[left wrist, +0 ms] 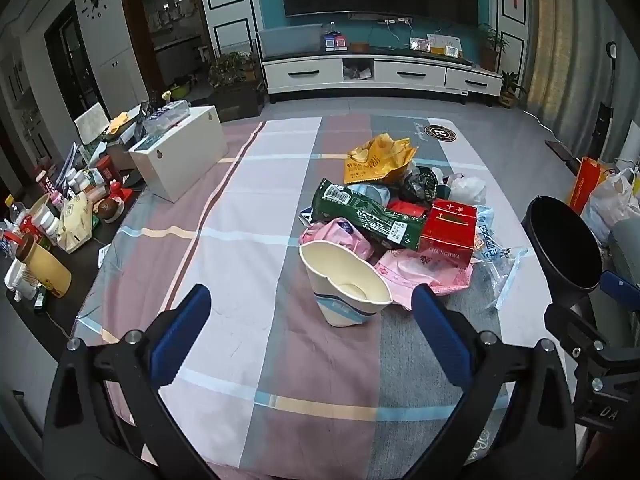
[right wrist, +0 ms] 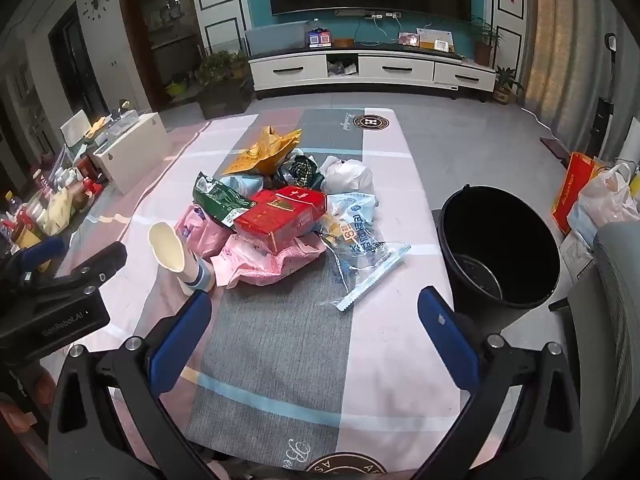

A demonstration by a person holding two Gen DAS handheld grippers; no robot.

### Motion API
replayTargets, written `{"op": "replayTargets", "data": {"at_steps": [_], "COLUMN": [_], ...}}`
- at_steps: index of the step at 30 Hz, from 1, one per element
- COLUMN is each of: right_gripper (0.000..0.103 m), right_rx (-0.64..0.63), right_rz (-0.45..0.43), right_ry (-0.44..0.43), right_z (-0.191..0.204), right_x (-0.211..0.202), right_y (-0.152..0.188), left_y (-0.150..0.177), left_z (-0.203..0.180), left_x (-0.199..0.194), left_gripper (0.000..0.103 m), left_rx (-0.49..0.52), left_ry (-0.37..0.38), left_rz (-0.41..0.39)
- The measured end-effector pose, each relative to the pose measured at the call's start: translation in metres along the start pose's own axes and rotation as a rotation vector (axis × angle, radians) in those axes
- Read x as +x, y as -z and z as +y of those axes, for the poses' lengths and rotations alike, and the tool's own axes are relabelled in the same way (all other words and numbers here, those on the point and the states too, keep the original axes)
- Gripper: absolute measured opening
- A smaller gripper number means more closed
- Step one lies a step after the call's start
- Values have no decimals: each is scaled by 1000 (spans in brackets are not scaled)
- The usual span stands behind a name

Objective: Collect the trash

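A heap of trash lies on the checked tablecloth [left wrist: 248,240]: a crushed paper cup [left wrist: 344,284] [right wrist: 176,254] nearest me, a red carton [left wrist: 450,228] [right wrist: 280,212], a green wrapper [left wrist: 364,210] [right wrist: 218,198], pink bags [right wrist: 256,262], a yellow bag [left wrist: 378,158] [right wrist: 262,152] and a clear zip bag [right wrist: 360,256]. A black bucket [right wrist: 496,244] [left wrist: 564,244] stands at the table's right edge. My left gripper [left wrist: 310,312] hovers open just short of the cup. My right gripper [right wrist: 314,316] hangs open over the grey stripe, nothing between its fingers.
A white box [left wrist: 180,152] sits on the table's left side, with bottles and jars [left wrist: 52,220] crowded on a low surface further left. Bags [right wrist: 600,196] stand on the floor right of the bucket. A TV cabinet [left wrist: 380,72] lines the far wall.
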State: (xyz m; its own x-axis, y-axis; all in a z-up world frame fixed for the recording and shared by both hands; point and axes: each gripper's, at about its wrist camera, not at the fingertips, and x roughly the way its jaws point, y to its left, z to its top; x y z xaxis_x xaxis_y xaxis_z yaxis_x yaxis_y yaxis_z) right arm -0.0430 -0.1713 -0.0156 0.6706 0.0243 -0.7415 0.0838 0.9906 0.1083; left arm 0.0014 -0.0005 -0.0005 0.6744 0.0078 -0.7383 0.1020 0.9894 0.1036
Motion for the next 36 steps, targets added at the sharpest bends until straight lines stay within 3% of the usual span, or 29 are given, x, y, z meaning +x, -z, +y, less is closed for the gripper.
{"op": "replayTargets", "data": {"at_steps": [36], "right_gripper": [101], "right_rx": [5], "right_rz": [-5], "right_ry": [-5], "right_z": [-2], "right_x": [2], "right_y": [1], "left_y": [4], "left_z": [-4], "left_x": [-1], "left_gripper": [100], "left_rx": [13], "left_ry": [2], "left_rz": [-15]}}
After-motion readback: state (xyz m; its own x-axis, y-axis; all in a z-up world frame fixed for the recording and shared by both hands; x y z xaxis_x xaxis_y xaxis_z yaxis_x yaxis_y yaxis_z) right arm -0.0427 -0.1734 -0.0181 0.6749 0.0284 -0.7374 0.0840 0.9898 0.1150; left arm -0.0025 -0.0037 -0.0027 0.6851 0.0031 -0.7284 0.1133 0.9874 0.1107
